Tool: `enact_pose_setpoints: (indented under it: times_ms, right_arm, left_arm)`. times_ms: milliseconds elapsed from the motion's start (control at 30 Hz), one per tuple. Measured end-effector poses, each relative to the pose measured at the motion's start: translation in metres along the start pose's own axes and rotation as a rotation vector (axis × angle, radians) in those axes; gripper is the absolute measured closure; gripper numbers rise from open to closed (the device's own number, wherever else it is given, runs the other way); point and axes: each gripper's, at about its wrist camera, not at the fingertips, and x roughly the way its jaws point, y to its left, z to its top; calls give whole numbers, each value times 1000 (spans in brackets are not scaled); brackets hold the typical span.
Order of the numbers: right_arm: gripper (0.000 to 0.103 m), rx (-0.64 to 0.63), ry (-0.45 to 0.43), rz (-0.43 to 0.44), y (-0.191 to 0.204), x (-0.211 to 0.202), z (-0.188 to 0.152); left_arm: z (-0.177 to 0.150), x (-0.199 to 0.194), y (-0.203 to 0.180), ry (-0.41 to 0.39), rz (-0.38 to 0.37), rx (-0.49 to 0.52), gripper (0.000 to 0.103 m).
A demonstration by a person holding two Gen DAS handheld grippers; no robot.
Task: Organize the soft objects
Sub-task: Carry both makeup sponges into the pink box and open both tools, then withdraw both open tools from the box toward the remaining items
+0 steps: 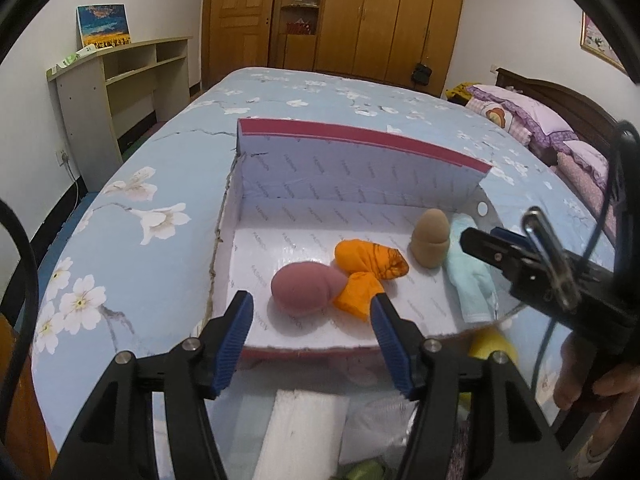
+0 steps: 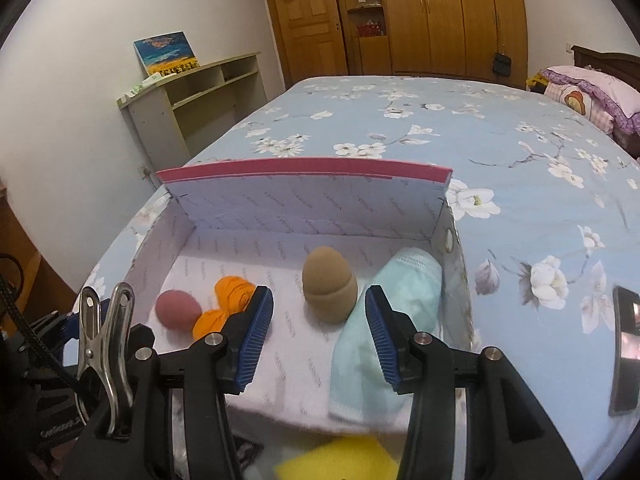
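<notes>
The box (image 1: 360, 200) on the bed (image 1: 160, 152) gathers the soft things. At its left, the left tool (image 1: 312, 312) gapes empty above a smooth pink sponge (image 1: 304, 288). Then comes crumpled orange cloth (image 1: 368, 264), an upright tan sponge (image 2: 329, 290), and folded mint cloth (image 2: 404, 296) by its right wall, where the right tool (image 2: 320, 308) hangs, wide open and empty.

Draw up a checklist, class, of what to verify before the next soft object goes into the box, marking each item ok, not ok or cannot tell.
1. Left claw open and empty: ok.
2. Right claw open and empty: ok.
3. Box lid up: ok.
4. Free floor left in the box: ok.
5. Pink sponge, orange cloth, tan sponge and mint towel already inside: ok.
6. Yellow object outside, within reach: cannot tell.
</notes>
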Motion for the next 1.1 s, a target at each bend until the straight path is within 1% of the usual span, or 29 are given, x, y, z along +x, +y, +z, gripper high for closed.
enact_pose_setpoints:
  times_ms: [133, 333, 533, 833, 933, 1100]
  right_arm:
    - [54, 5, -8, 15, 1, -17, -8]
    - [54, 22, -4, 39, -1, -35, -22]
    - [54, 14, 3, 35, 2, -50, -42]
    - [54, 8, 40, 17, -1, -53, -69]
    - [54, 32, 59, -1, -6, -52, -80]
    - [54, 64, 101, -6, -13, -47, -95]
  left_arm:
    - [-6, -8, 4, 8, -3, -9, 39]
    - [-20, -16, 13, 19, 13, -21, 39]
    - [-34, -21, 17, 41, 12, -35, 39]
    - [-56, -20, 18, 73, 19, -17, 39]
    - [-62, -17, 20, 87, 21, -22, 39]
    - [-71, -13, 24, 107, 23, -30, 39]
